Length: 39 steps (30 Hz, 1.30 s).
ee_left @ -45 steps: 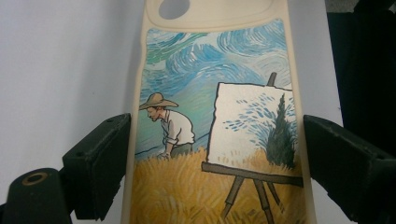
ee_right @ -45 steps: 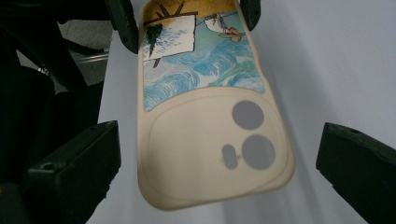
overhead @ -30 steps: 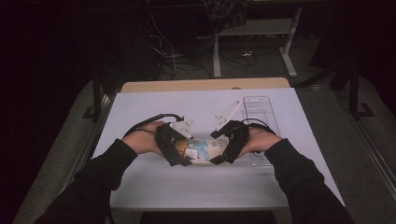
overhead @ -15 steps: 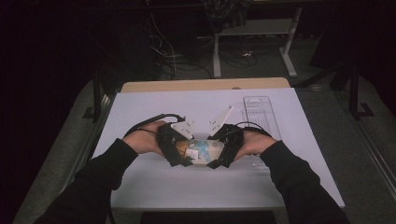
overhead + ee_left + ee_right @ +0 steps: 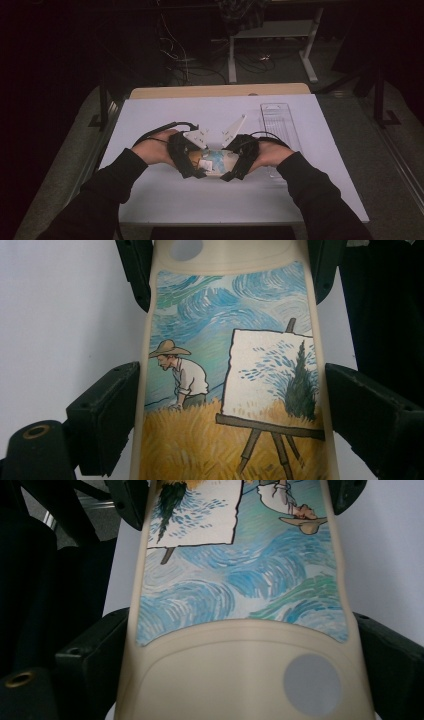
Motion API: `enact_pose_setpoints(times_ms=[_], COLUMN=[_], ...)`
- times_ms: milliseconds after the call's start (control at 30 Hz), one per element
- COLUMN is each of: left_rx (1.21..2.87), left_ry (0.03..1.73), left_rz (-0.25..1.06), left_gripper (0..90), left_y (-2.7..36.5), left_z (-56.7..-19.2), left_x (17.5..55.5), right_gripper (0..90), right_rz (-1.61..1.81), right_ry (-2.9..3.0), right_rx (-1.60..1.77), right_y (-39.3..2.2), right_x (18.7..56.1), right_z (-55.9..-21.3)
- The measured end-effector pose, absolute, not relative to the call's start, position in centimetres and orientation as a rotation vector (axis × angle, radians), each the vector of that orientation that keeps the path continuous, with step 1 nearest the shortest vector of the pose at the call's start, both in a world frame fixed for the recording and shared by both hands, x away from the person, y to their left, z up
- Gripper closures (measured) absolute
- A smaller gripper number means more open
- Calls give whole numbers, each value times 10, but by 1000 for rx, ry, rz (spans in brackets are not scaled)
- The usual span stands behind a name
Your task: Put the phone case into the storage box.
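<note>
Item: one cream case [image 5: 216,161] with a printed painting on its face — a figure in a straw hat, an easel, swirled blue sky, yellow field. It was held just above the white desk [image 5: 150,120], near its front middle, between the two grippers.

Left gripper [image 5: 189,156]: brought in from the left end of the case. In the left gripper view the case [image 5: 232,390] was seen lying lengthwise between the jaws, which were set wide and appeared to be clamped on its long edges, the pads at or against the rim.

Right gripper [image 5: 240,159]: brought in from the opposite end. In the right gripper view the plain cream end of the case [image 5: 240,670], with a round grey spot, was seen between the jaws, which were likewise set wide against its sides.

Judgement: the case was gripped at both ends, probably so that its two parts could be pulled or levered apart; one grip alone would have let it twist.

Also on the desk: a clear tray [image 5: 280,125], to the right and well apart.
</note>
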State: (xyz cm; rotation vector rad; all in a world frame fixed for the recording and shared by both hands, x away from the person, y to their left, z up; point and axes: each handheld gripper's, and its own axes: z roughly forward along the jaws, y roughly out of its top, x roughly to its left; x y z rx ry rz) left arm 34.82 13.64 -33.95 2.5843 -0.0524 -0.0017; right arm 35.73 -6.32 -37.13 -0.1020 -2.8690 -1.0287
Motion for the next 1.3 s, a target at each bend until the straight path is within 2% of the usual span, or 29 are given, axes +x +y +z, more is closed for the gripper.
enact_pose_setpoints(times_ms=[767, 933, 1100, 1300], left_rx=[2604, 2588, 2559, 2506], left_ry=[-53, -42, 10, 91], left_rz=[-25, 4, 23, 69], left_gripper=[106, 100, 27, 0], left_y=[135, 135, 137, 146], left_z=[-342, -344, -341, -333], left_x=[348, 346, 348, 351], right_gripper=[89, 93, 94, 94], right_rz=[-1033, -1039, -1041, -1047], right_ry=[-2891, -2895, -2904, -2889], right_rx=[-83, -82, -114, -153], right_y=[-63, -63, -63, -66], right_x=[354, 353, 353, 354], right_z=[-372, -372, -372, -373])
